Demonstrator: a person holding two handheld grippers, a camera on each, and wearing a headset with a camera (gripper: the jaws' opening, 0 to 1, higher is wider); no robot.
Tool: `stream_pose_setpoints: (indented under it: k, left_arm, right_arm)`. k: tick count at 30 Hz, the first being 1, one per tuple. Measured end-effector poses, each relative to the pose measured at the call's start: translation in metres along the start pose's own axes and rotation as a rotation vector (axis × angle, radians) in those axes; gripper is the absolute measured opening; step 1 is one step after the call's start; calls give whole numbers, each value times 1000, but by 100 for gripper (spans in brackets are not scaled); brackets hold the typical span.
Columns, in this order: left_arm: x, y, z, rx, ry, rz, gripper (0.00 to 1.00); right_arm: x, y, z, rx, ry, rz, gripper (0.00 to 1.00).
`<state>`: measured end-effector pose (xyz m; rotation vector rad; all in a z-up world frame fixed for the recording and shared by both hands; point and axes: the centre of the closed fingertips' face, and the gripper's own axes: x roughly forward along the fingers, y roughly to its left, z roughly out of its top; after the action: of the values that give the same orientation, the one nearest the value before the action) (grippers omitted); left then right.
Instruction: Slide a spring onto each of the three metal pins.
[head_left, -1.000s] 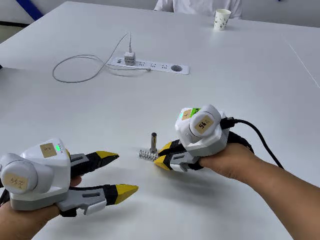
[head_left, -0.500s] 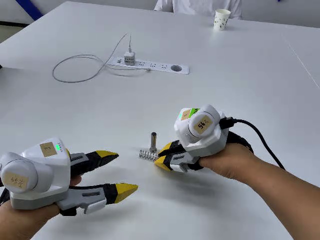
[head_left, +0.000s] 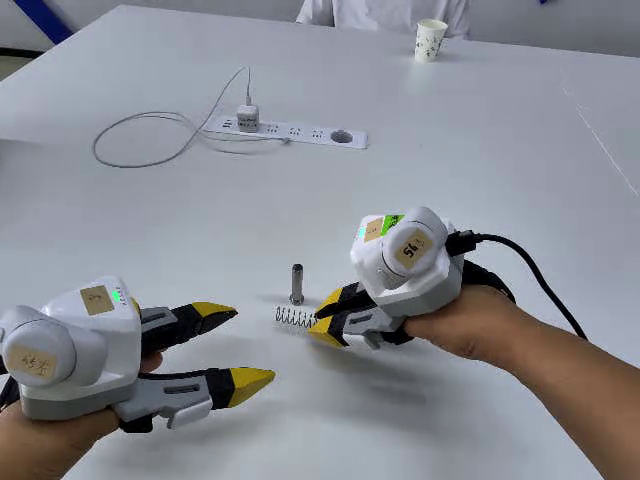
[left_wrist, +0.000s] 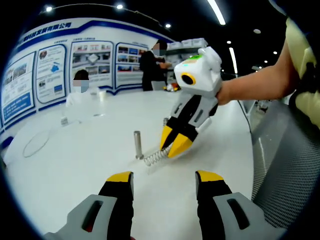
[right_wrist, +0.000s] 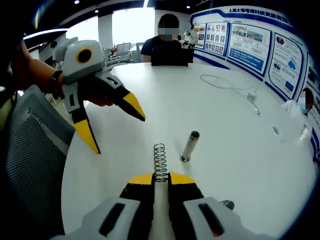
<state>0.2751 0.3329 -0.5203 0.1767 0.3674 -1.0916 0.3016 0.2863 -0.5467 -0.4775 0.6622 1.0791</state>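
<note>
Spring (head_left: 294, 317), where does it sit?

Pinched at one end in the right claw (head_left: 322, 322). It sticks out roughly level from the tips, and its free end lies just beside the foot of the pin (head_left: 297, 283). It is not on the pin.

And the pin?

Upright on the white surface (head_left: 480, 150), between the two claws and closer to the right one.

Any containers about?

One paper cup (head_left: 431, 40), upright near the far edge of the surface, well apart from the work. Its inside is hidden from here, so I cannot tell what is in it.

How far apart are the right claw's jaws?

Nearly together, clamped on the last coils of the spring. In the right gripper view the yellow tips close around the wire, with little more than the spring's width between them.

And the left claw (head_left: 253, 345)?

Its jaws are wide apart, with nothing between them and touching nothing. It sits on the person's side of the surface, pointing toward the pin and spring, with bare surface in between. In the left gripper view the pin and spring show just above its two yellow tips.

Anything else on the surface?

A white power strip (head_left: 290, 131) farther back, with a plug (head_left: 247, 116) in it and a thin cable (head_left: 140, 140) looping off to the left.
</note>
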Motion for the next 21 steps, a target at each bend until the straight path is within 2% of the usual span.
stream_pose_setpoints:
  k: [21]
  left_arm:
    - [11, -10, 2, 28, 3, -49, 49]
  right_arm:
    - [-23, 25, 1, -73, 4, 56, 11]
